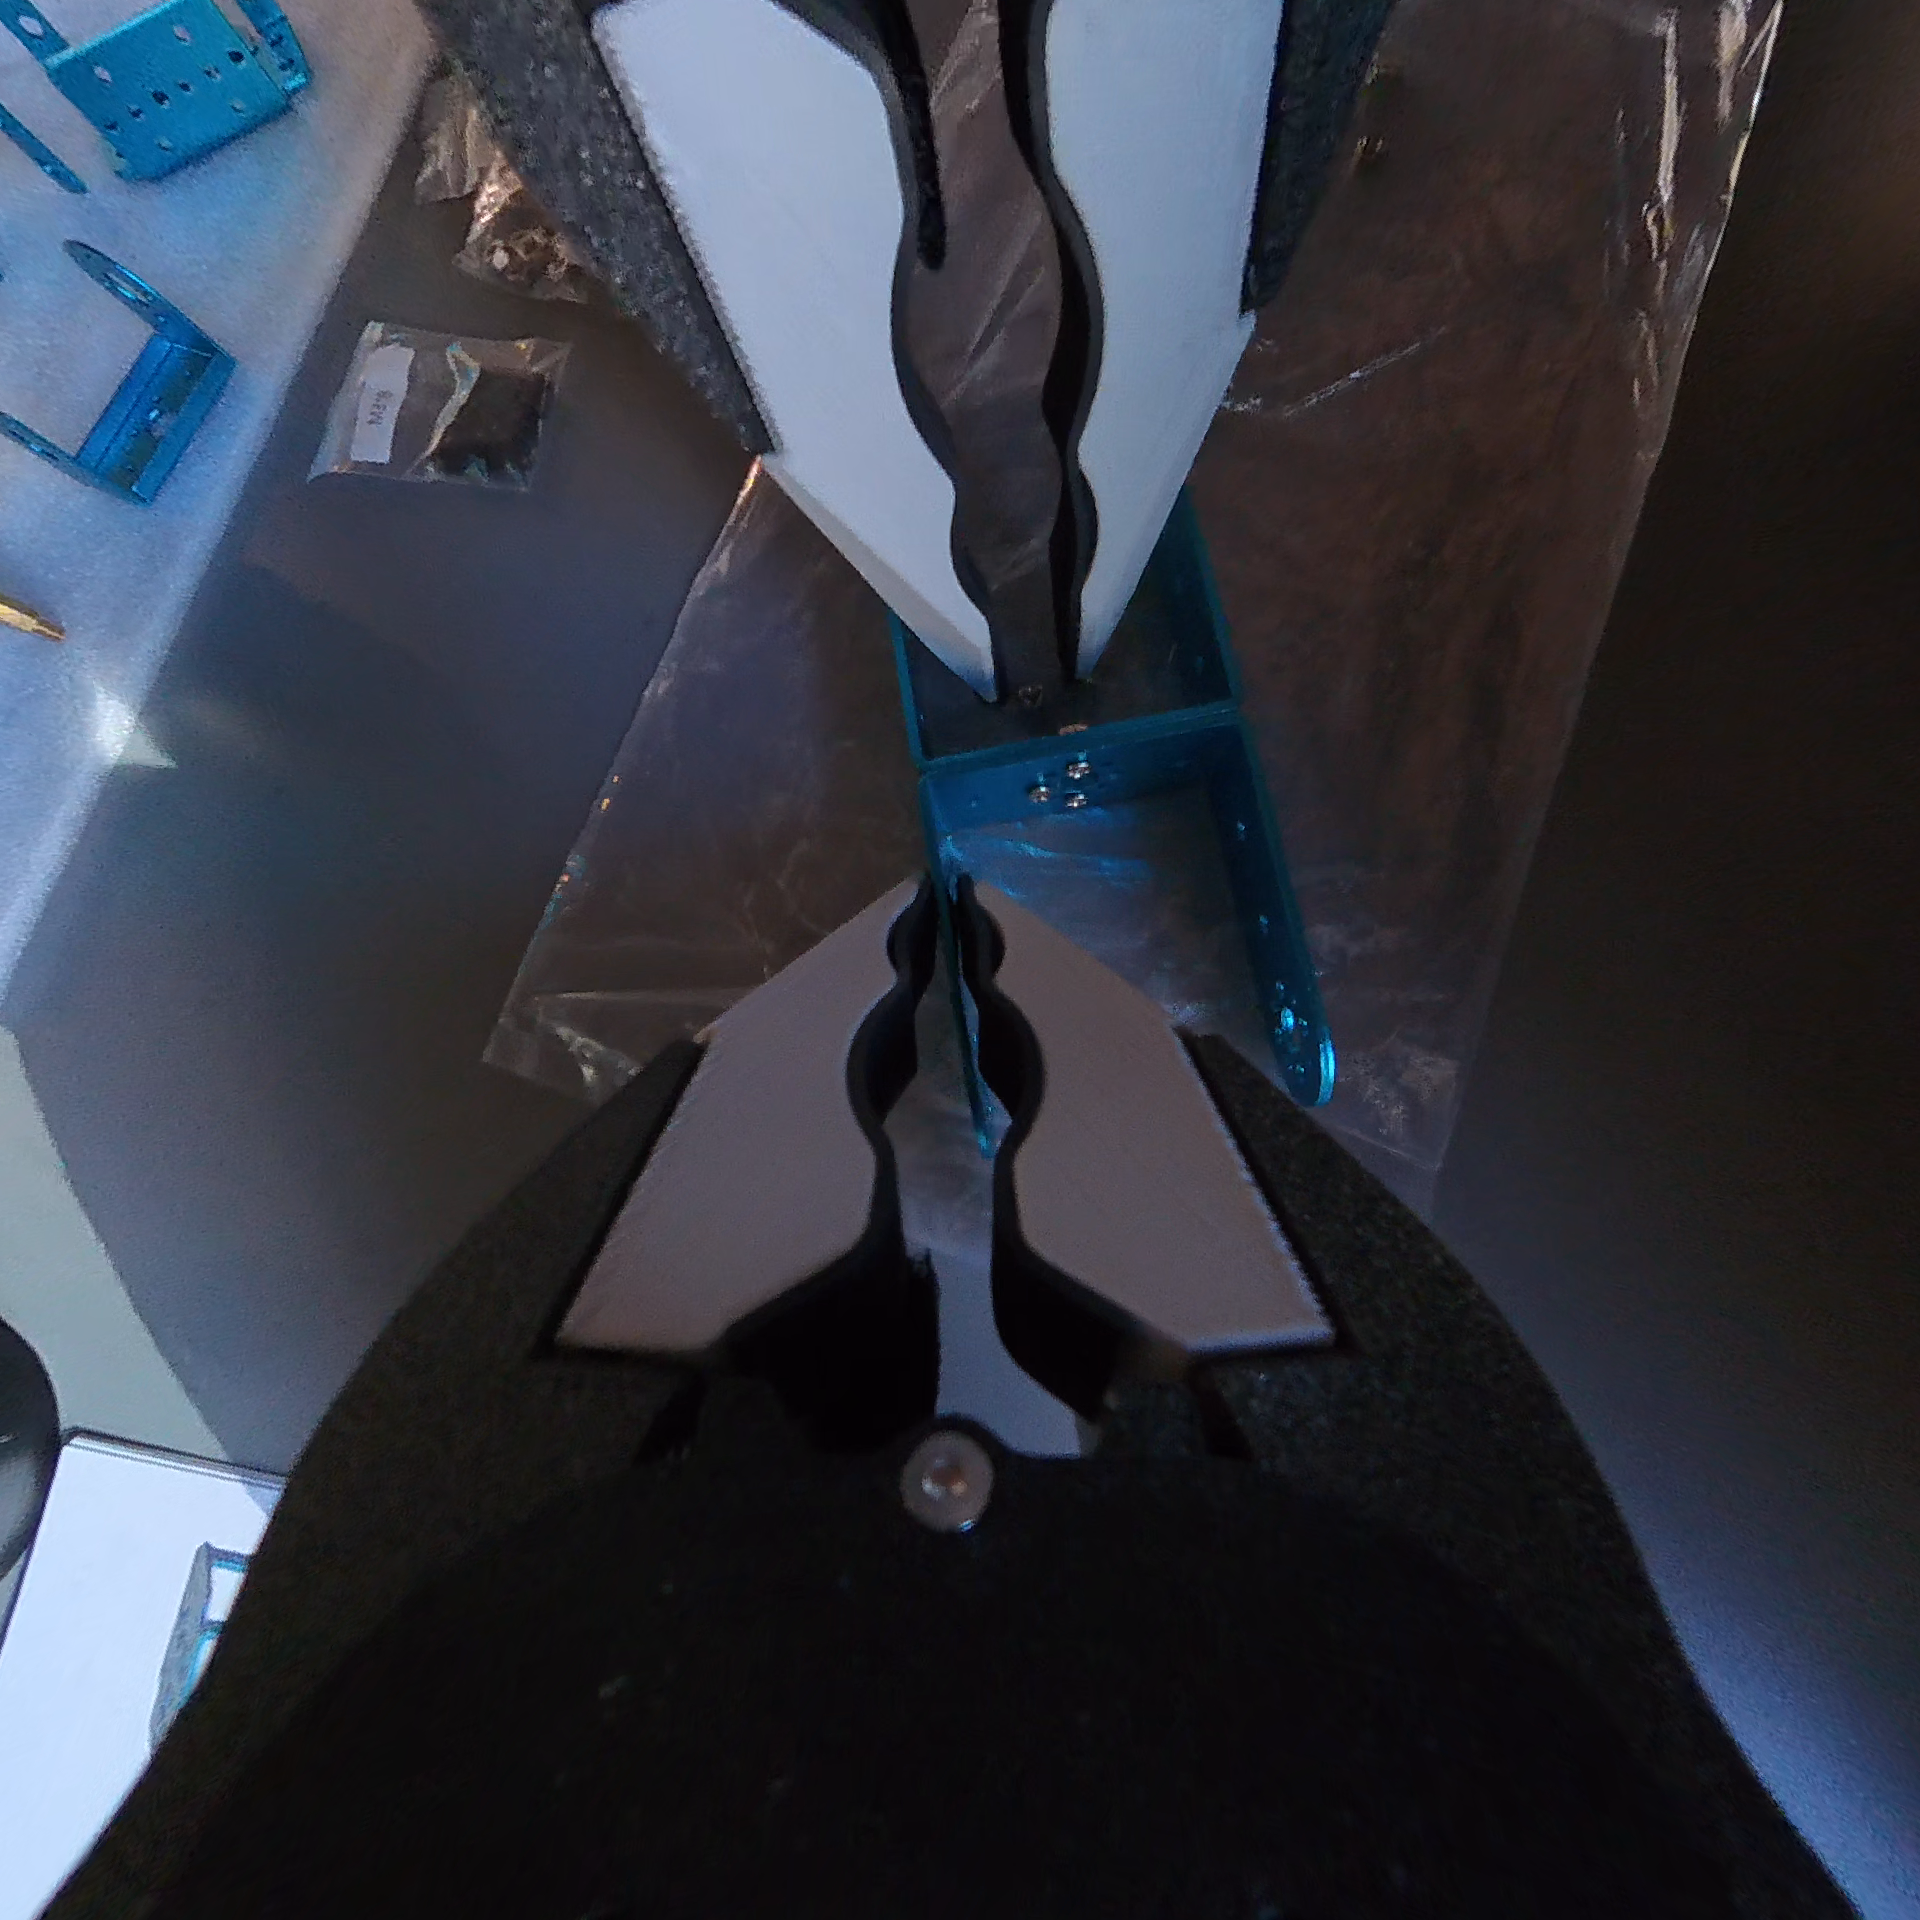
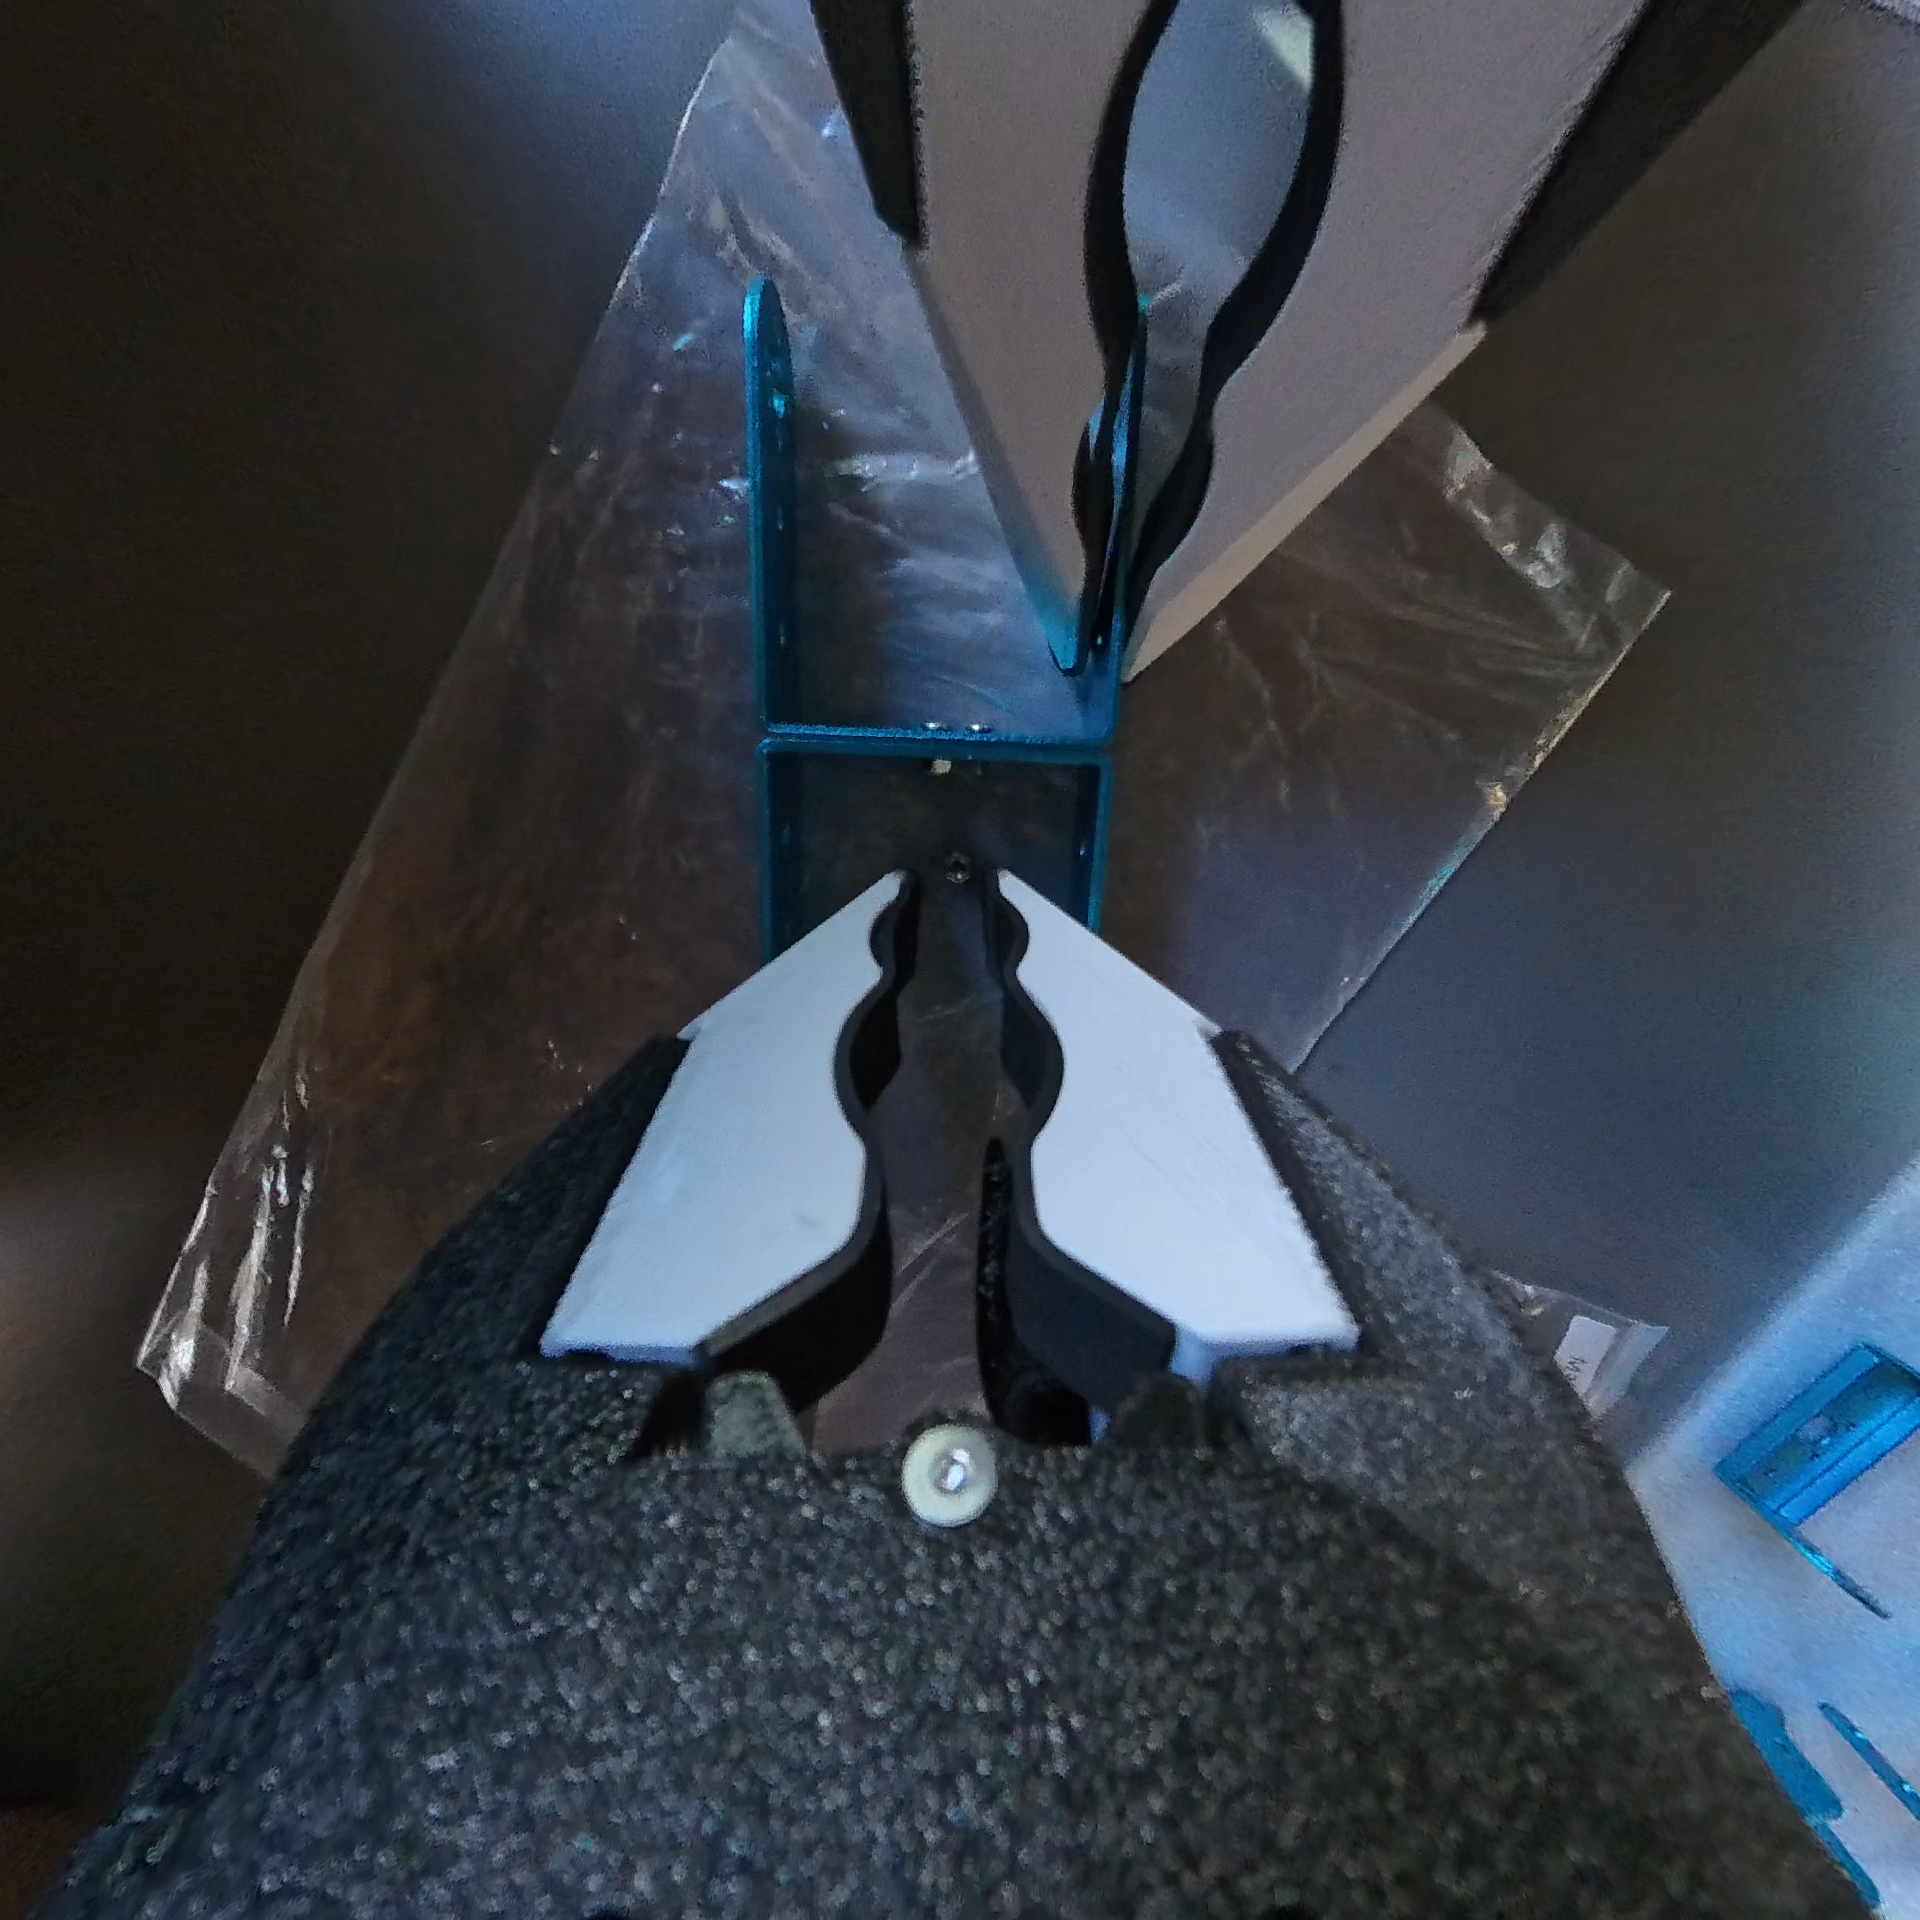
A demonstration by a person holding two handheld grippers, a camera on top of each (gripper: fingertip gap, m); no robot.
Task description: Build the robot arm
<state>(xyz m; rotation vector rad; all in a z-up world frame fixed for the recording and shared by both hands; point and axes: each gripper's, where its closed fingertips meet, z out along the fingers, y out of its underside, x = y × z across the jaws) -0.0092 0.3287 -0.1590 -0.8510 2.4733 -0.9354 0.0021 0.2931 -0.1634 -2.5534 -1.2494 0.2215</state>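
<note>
Two blue metal U-brackets (image 1: 1101, 769), screwed back to back, lie on a clear plastic bag (image 1: 727, 779) on a dark table. My left gripper (image 1: 948, 888) is shut on one arm of the nearer bracket; the thin blue plate stands edge-on between its pads. My right gripper (image 1: 1034, 681) comes in from the far side. In the right wrist view, the right gripper (image 2: 951, 883) sits inside the other bracket's (image 2: 935, 738) opening, its jaws a narrow gap apart. A small dark screw (image 2: 954, 868) lies just ahead of its tips. The left gripper (image 2: 1091, 644) clamps the far arm.
Loose blue brackets (image 1: 177, 114) (image 1: 135, 416) and small bags of hardware (image 1: 436, 416) (image 1: 509, 239) lie at the left. A white box (image 1: 104, 1610) sits bottom left. More blue parts (image 2: 1818, 1455) show at the right wrist view's lower right.
</note>
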